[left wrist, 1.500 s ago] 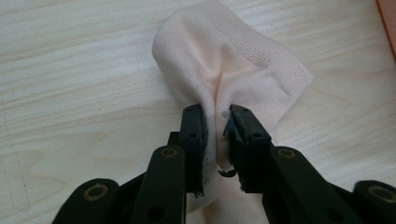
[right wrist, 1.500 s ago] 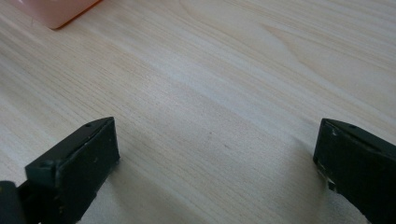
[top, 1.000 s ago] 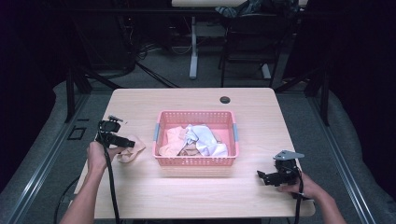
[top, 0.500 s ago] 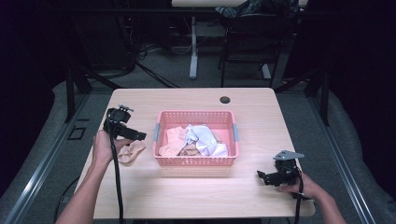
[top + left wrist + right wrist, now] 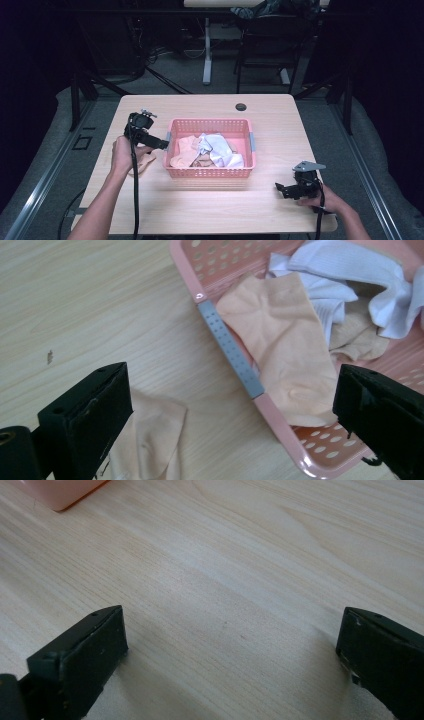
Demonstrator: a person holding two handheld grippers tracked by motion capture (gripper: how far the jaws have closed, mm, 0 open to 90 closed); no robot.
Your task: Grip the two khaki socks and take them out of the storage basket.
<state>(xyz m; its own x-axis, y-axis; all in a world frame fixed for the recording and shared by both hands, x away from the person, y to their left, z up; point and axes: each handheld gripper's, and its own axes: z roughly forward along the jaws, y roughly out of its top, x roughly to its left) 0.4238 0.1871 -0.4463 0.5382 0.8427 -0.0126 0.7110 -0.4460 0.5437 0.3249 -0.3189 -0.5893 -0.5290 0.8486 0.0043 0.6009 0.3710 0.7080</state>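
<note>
My left tool (image 5: 159,144) hangs over the left edge of the pink perforated plastic basket (image 5: 210,172), jaws wide apart and gripping nothing.

From my remote seat I see those jaws have just been opening, with nothing between them; in the left gripper view they frame the basket's grey-taped rim and a peach sock (image 5: 280,345) draped just inside it. A second peach sock (image 5: 150,440) lies flat on the pale wooden bench (image 5: 280,112), just beside the basket's left wall and under my left hand (image 5: 122,155). White socks (image 5: 220,150) and more peach ones are heaped in the basket. My right tool (image 5: 285,189) rests low on the bench near its front right corner, well apart from the basket, jaws spread and empty.
</note>
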